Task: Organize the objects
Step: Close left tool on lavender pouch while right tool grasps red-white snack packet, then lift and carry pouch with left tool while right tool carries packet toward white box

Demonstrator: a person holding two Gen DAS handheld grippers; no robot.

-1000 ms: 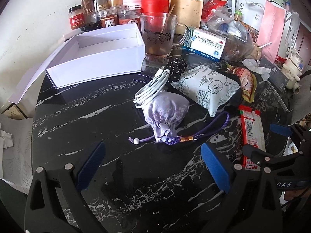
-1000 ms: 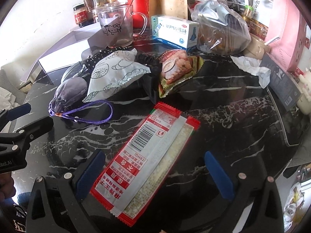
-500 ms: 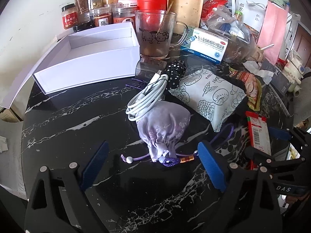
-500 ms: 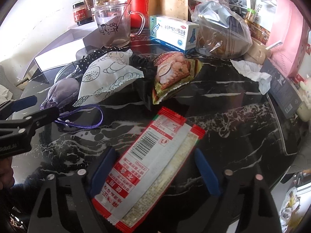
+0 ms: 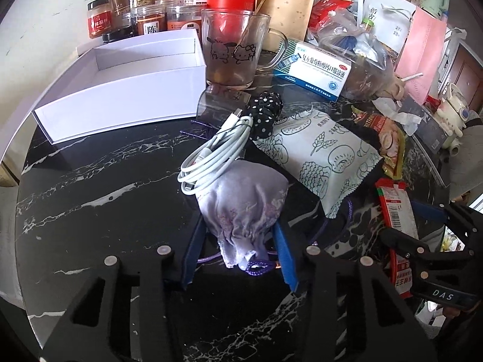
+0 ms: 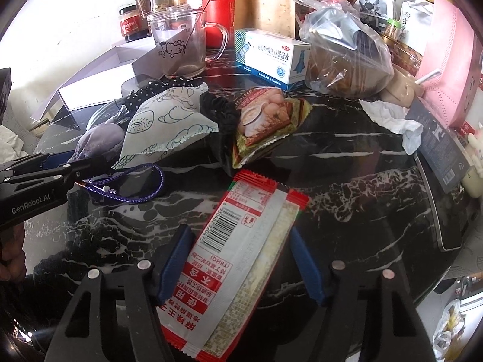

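Note:
My left gripper (image 5: 238, 250) has closed its blue pads on the neck of a lilac drawstring pouch (image 5: 244, 202) lying on the black marble table (image 5: 90, 187). A coiled white cable (image 5: 214, 157) rests on the pouch's far side. My right gripper (image 6: 238, 259) straddles a red-and-white snack packet (image 6: 232, 259), jaws narrowed to the packet's edges; contact is unclear. The left gripper shows at the left of the right wrist view (image 6: 75, 166) on the pouch (image 6: 99, 138), next to its purple cord (image 6: 132, 187). An open white box (image 5: 120, 84) stands at the back left.
A pale patterned snack bag (image 5: 323, 157), a polka-dot cloth (image 5: 265, 111), a glass mug (image 5: 232, 51), a medicine box (image 5: 314, 69), a green snack packet (image 6: 265, 120), a plastic bag (image 6: 347, 57) and jars (image 5: 145, 15) crowd the back and right.
My left gripper moved forward and closed on the pouch's neck. My right gripper moved forward over the red packet and narrowed its jaws around it.

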